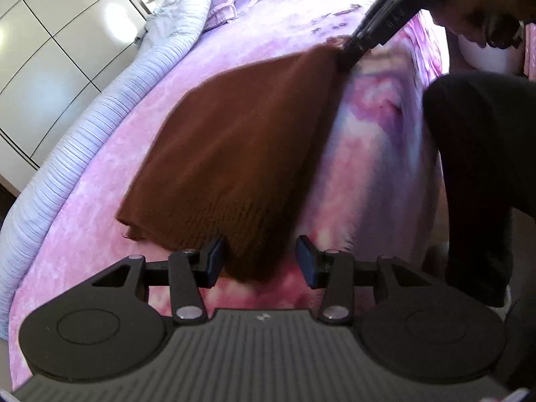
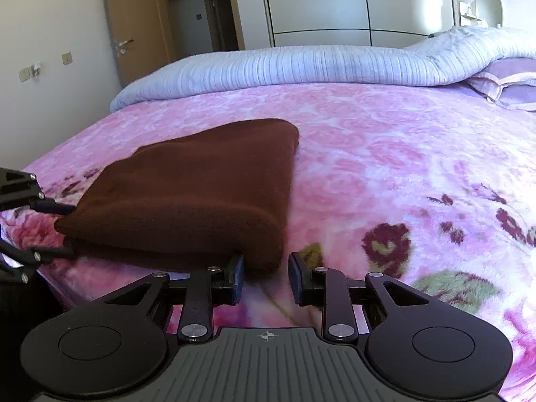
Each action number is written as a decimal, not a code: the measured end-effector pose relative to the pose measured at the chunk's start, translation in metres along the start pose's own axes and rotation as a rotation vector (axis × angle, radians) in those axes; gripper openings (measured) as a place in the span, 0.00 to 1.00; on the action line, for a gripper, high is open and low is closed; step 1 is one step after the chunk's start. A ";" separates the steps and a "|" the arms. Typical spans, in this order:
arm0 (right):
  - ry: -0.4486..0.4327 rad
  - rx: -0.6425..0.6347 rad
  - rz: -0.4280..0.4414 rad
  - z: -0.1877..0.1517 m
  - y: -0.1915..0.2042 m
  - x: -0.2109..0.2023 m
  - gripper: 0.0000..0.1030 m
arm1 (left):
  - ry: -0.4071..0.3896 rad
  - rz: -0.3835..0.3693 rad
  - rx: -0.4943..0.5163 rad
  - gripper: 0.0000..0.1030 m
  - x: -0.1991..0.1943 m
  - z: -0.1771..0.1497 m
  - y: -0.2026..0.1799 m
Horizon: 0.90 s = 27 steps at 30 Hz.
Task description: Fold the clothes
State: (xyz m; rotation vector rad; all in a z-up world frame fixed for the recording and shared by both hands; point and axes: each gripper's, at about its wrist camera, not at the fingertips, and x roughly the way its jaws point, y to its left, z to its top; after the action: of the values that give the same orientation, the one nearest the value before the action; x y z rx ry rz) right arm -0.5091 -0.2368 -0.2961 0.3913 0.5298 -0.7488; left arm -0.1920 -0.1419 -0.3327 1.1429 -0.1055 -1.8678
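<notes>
Pink floral bedspread [image 2: 385, 154], brown folded garment [image 2: 201, 181], white wardrobe [image 2: 351, 3], both grippers' fingers [image 2: 238, 273] parted, unclenched.

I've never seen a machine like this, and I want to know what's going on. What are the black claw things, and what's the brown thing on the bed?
It isn't a robot. A person holds a black gripper in each hand, and each one carries a camera that looks along its two fingers. One picture is from the left gripper, the other from the right gripper. On the bed lies a pink flowery blanket, and on it a folded brown cloth. Each gripper has a corner of the cloth between its jaws, but the jaws look open, not squeezing it yet.
</notes>
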 end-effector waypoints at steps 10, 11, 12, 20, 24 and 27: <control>0.001 0.030 0.001 0.001 -0.002 -0.018 0.27 | -0.054 0.004 -0.081 0.39 -0.035 0.008 0.010; -0.007 0.026 -0.004 0.001 0.000 -0.023 0.27 | -0.070 0.007 -0.106 0.39 -0.038 0.009 0.013; -0.015 0.023 -0.006 0.001 0.002 -0.029 0.27 | -0.077 0.009 -0.134 0.39 -0.037 0.012 0.017; -0.129 -0.124 0.118 0.032 0.059 -0.022 0.26 | -0.032 -0.050 -0.183 0.39 -0.001 0.020 0.013; -0.070 -0.282 0.125 0.025 0.084 0.017 0.26 | -0.025 -0.019 -0.126 0.44 0.003 0.019 -0.004; -0.033 -0.330 0.102 0.007 0.075 0.024 0.26 | -0.032 -0.035 -0.149 0.44 0.001 0.017 -0.001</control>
State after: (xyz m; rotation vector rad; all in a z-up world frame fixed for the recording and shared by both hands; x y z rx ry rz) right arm -0.4379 -0.2030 -0.2934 0.0985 0.5868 -0.5558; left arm -0.2051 -0.1481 -0.3241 1.0190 0.0352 -1.8912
